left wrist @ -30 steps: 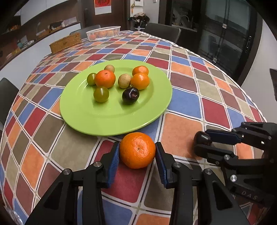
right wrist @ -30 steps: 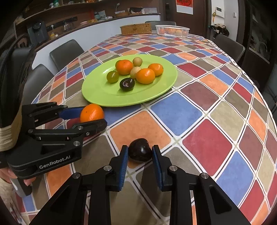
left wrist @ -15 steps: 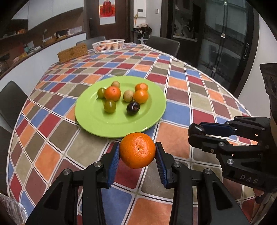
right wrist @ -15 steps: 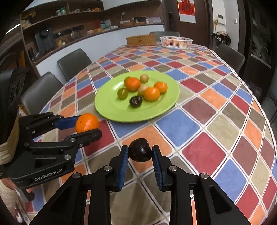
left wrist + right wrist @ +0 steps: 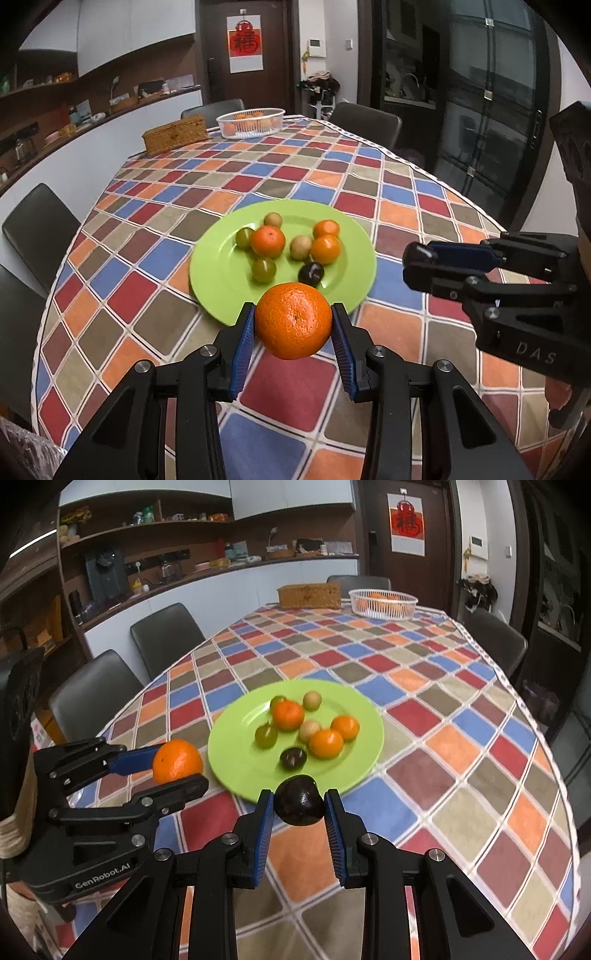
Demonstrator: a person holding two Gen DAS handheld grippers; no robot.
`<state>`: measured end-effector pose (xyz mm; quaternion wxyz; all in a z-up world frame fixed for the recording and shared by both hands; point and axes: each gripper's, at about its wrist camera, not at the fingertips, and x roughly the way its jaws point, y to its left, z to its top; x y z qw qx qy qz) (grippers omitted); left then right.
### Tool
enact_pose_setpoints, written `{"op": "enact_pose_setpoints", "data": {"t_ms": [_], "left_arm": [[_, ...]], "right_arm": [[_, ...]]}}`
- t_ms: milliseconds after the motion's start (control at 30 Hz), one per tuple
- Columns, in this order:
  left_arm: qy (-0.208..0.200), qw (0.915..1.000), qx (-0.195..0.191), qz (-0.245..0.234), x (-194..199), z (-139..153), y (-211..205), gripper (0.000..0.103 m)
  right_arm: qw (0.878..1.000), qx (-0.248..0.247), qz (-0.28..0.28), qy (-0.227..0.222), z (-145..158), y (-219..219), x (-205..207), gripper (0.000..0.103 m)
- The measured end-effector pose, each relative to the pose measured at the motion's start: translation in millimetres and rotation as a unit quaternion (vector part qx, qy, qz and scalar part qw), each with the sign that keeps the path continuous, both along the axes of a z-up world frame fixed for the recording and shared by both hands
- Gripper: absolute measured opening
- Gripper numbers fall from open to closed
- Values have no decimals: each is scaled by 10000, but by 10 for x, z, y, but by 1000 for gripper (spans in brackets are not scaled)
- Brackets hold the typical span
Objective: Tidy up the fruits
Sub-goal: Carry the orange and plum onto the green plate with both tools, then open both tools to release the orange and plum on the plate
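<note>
Above the near side of the table (image 5: pixel 155 206), the left gripper (image 5: pixel 293 325) squeezes an orange (image 5: pixel 293 320) and the right gripper (image 5: pixel 299 808) squeezes a dark plum (image 5: pixel 300 800), both lifted up. Eight fruits already sit on the green plate (image 5: pixel 214 266). I think only these two are left. A white basket (image 5: pixel 250 122) and a woven box (image 5: pixel 174 133) sit at the far end. Nothing blocks the plate.

- In the left wrist view, the plate's (image 5: pixel 210 266) near rim is hidden behind the orange (image 5: pixel 293 320).
- At the right edge, the right gripper (image 5: pixel 419 263) is cut off.
- In the right wrist view, a green fruit (image 5: pixel 277 701) is partly hidden and blurred.
- The basket's (image 5: pixel 383 603) contents are too small to be told.
</note>
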<state>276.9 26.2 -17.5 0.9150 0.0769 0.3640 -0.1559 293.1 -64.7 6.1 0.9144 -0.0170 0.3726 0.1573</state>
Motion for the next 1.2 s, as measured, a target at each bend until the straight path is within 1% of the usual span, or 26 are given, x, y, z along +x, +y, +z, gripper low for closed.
{"op": "enact_pose_setpoints", "data": {"t_ms": [167,300,500,633,800,933,1000,1033,1067,1100,1200], "left_arm": [[-37,9999,-25,148,129,12,36,39],[0,9997,-113,235,246,-5,66,39],[156,9990,-219,347,460,-93,90,39],[418,9978,-331,384,616,-193,92,39],[554,9974,-269,379,726,-288,36,39],[641,9972,-158,353,784,-349,-27,40],[645,9973,-44,358,791,-366,-49,41],[581,9976,25,388,781,-356,-56,42],[542,9977,43,410,773,-341,-48,47],[509,9978,41,433,756,-320,-39,48],[422,9980,12,477,696,-240,-18,48]], "right_arm": [[9999,-39,25,-122,71,28,156,29],[9999,-31,68,-87,49,52,274,29],[9999,18,120,62,-80,75,508,29],[9996,106,133,225,-204,63,680,29],[9988,193,138,430,-356,44,840,29],[9983,149,142,550,-467,46,902,29],[9979,187,107,614,-513,27,922,29],[9978,192,89,632,-517,14,927,31],[9977,196,59,640,-523,-3,925,34],[9979,186,31,616,-518,-11,921,39],[9984,179,-54,536,-481,-58,880,40]]}}
